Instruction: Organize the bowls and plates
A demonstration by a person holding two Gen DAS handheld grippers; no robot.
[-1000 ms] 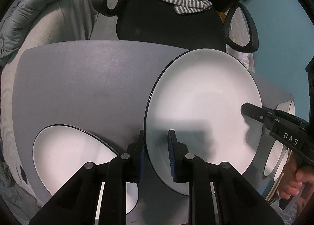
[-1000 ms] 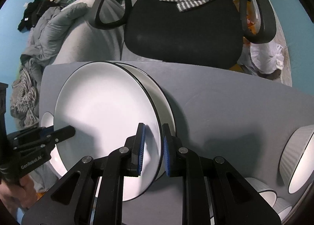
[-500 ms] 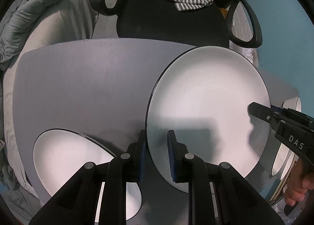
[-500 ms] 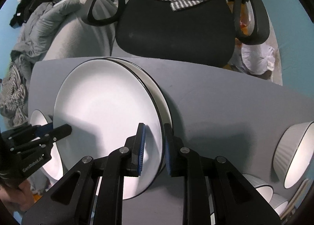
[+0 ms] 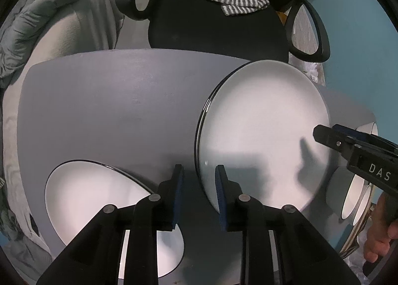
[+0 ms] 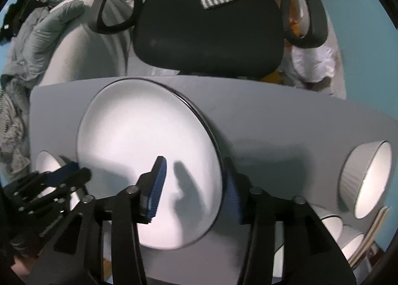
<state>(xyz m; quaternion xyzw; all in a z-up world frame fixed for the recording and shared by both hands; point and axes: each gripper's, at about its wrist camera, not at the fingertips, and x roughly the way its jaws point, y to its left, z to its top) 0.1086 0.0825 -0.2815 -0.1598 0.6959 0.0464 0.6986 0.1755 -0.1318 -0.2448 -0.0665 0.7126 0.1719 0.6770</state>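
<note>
From the left wrist view, the left claw (image 5: 199, 180) has its two blue-padded fingers apart, with the near rim of the large white plate (image 5: 263, 136) standing in the gap, closer to the right-hand finger; whether that pad touches the rim cannot be told. The plate has a thin dark edge and lies on the grey counter (image 5: 112, 101), apparently stacked on a second plate whose rim shows as a doubled line at its left side. A smaller white plate (image 5: 99, 193) rests on the counter to the lower left, partly behind the claw's left finger. The right claw (image 5: 323, 133) reaches in from the right, its tip over the far edge of the large plate. White bowls (image 5: 358, 193) sit at the counter's right edge. A black office chair (image 5: 216, 29) with a striped cloth (image 5: 236, 3) stands beyond the counter.

From the right wrist view, the right claw (image 6: 194, 190) is spread wide. Its left finger hovers over the face of the large white plate (image 6: 144, 141), and its right finger is just outside the plate's rim, so the rim lies between the two, neither clearly touching. The left claw (image 6: 72, 173) shows at the plate's left edge. A ribbed white bowl (image 6: 368, 178) lies tipped on its side on the counter (image 6: 286, 116) to the right, with more bowls (image 6: 330, 223) below it.
</note>
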